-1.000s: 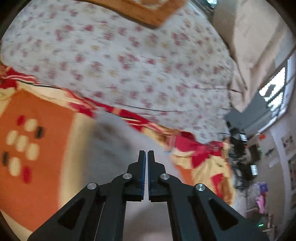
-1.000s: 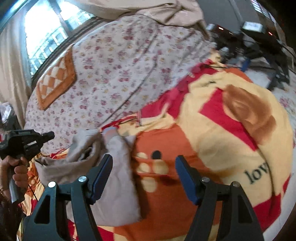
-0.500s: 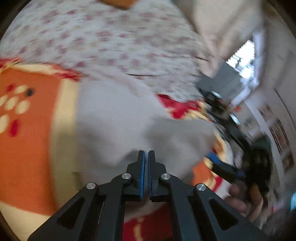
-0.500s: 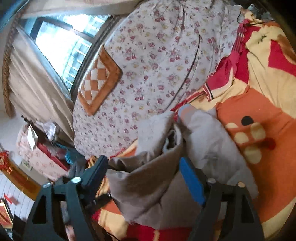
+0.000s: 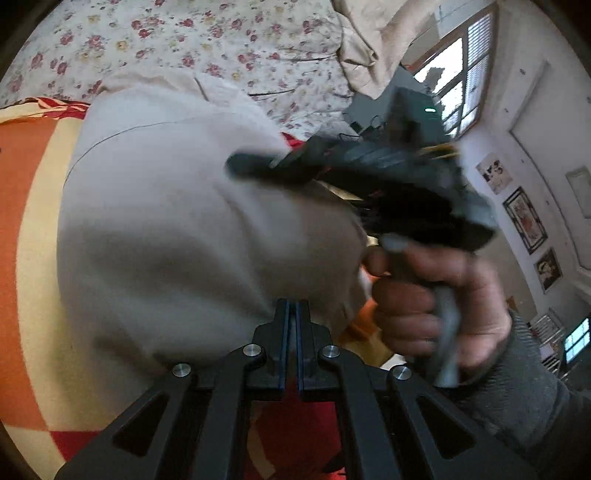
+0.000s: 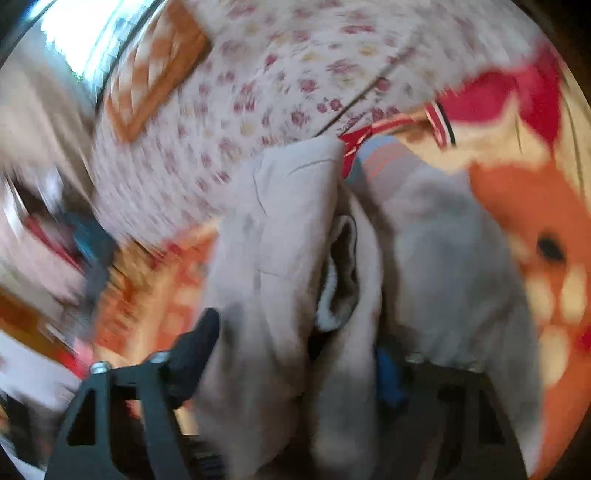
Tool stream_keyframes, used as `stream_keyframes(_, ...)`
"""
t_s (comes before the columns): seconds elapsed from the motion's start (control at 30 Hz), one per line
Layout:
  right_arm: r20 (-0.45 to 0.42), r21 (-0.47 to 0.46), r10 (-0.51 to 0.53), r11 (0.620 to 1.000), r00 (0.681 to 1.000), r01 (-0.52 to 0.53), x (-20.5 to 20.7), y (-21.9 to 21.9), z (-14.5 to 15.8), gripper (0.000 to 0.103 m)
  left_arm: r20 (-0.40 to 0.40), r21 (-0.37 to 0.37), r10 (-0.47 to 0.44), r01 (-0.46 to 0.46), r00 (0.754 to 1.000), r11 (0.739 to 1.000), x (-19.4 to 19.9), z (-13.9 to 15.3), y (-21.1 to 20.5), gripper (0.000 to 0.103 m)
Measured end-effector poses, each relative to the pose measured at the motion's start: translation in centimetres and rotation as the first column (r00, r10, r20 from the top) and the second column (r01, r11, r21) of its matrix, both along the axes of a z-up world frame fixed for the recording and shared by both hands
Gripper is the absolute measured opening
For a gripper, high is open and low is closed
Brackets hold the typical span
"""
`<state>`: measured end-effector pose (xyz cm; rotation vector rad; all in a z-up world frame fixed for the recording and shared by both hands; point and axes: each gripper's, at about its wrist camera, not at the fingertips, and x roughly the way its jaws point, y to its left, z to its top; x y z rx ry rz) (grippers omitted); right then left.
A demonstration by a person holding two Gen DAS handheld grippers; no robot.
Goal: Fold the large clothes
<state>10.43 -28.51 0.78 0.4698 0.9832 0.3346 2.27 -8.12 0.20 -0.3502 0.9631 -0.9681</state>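
Pinching one grey garment (image 5: 177,221), left gripper (image 5: 291,314); right gripper (image 6: 295,354) fingers spread around it.

A floral bedsheet (image 5: 229,33) covers the bed; daylight enters a window (image 5: 461,81), and what look like framed pictures (image 5: 524,219) hang on the white wall (image 5: 532,110).

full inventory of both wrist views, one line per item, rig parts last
garment: 1, pale grey-beige, bunched on the blanket, fleecy lining showing in the right wrist view
blanket: 1, orange, cream and red, under the garment
floral sheet: 1, white with pink flowers, beyond the blanket
cushion: 1, orange and white checks, on the floral sheet
wall pictures: several, framed, right-hand wall
left gripper: 1, black, blue pads, shut at the garment's edge
right gripper: 1, black, open, garment between its fingers
right hand: 1, on the right gripper's handle
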Motion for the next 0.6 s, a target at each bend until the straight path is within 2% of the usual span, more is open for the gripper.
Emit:
stream_keyframes(0.03,0.032,0.001,0.009,1.000,0.999,-0.009,-0.1,0.1,0.4,0.024,0.007,-0.013,-0.004,0.004,1.000,1.000,-0.1,0.3,0.3,0.000)
stream_keyframes(0.07,0.065,0.000,0.007,1.000,0.998,-0.007,-0.2,-0.1,1.0,0.020,0.015,-0.024,0.000,0.000,1.000,1.000,0.0,0.7,0.7,0.000)
stream_keyframes(0.13,0.137,-0.014,0.007,1.000,0.990,-0.005,-0.9,-0.6,3.1,0.018,0.035,-0.072,0.025,-0.022,0.999,0.997,0.2,1.9,2.0,0.000)
stream_keyframes(0.23,0.179,-0.005,0.017,1.000,0.984,-0.016,-1.2,-2.6,5.8,0.017,0.073,-0.149,0.096,-0.084,0.993,0.985,0.8,3.9,4.2,0.005)
stream_keyframes(0.33,0.112,0.043,0.030,0.998,0.993,-0.035,-0.5,-6.0,5.5,0.017,0.106,-0.165,0.178,-0.160,0.978,0.973,1.8,5.3,5.7,0.006)
stream_keyframes(0.43,-0.017,0.120,0.036,0.992,0.999,-0.034,0.8,-8.6,1.3,0.019,0.093,-0.120,0.249,-0.237,0.964,0.964,4.0,5.9,5.6,0.007)
stream_keyframes(0.5,-0.109,0.178,0.008,0.984,0.994,0.011,1.0,-10.0,-1.8,0.031,0.104,-0.065,0.286,-0.281,0.952,0.958,5.6,6.1,4.6,0.011)
stream_keyframes(0.53,-0.134,0.221,-0.009,0.974,0.991,0.039,0.9,-10.9,-2.5,0.034,0.112,-0.025,0.290,-0.289,0.950,0.957,6.3,6.1,3.7,0.011)
stream_keyframes(0.6,-0.130,0.257,-0.043,0.964,0.991,0.075,0.4,-11.9,-2.3,0.039,0.113,0.011,0.246,-0.248,0.963,0.969,6.3,5.2,2.3,0.012)
